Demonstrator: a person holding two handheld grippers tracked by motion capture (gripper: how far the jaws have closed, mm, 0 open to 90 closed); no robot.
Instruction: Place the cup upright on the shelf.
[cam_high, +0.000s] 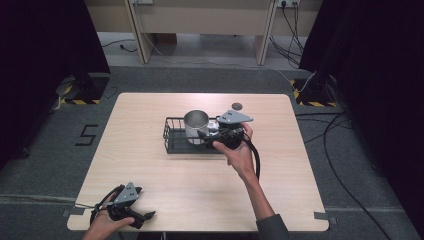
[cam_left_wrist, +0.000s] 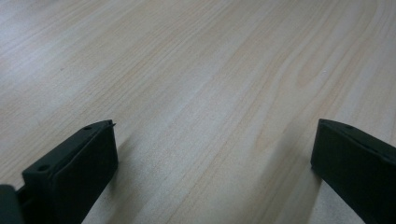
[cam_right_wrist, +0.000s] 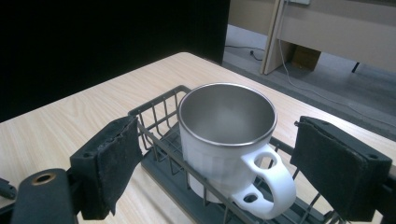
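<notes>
Mug (cam_high: 196, 126) is standing upright in the wire basket (cam_high: 172, 141) mid-table, right gripper (cam_high: 207, 140) closing in from its right. Left gripper (cam_left_wrist: 212, 163) is idling wide open over bare wood. Right gripper (cam_right_wrist: 215, 163) is gaping around the handle (cam_right_wrist: 268, 186): rigid, slick, probably light; take the handle.

Glossy white mug (cam_right_wrist: 219, 154) with brushed-metal lining, matt dark wire basket (cam_right_wrist: 161, 109), pale wood-grain table (cam_left_wrist: 196, 70)

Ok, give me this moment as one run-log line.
right gripper: open, jaws either side of mug handle | mug: upright in wire basket | left gripper: open, over bare table
</notes>
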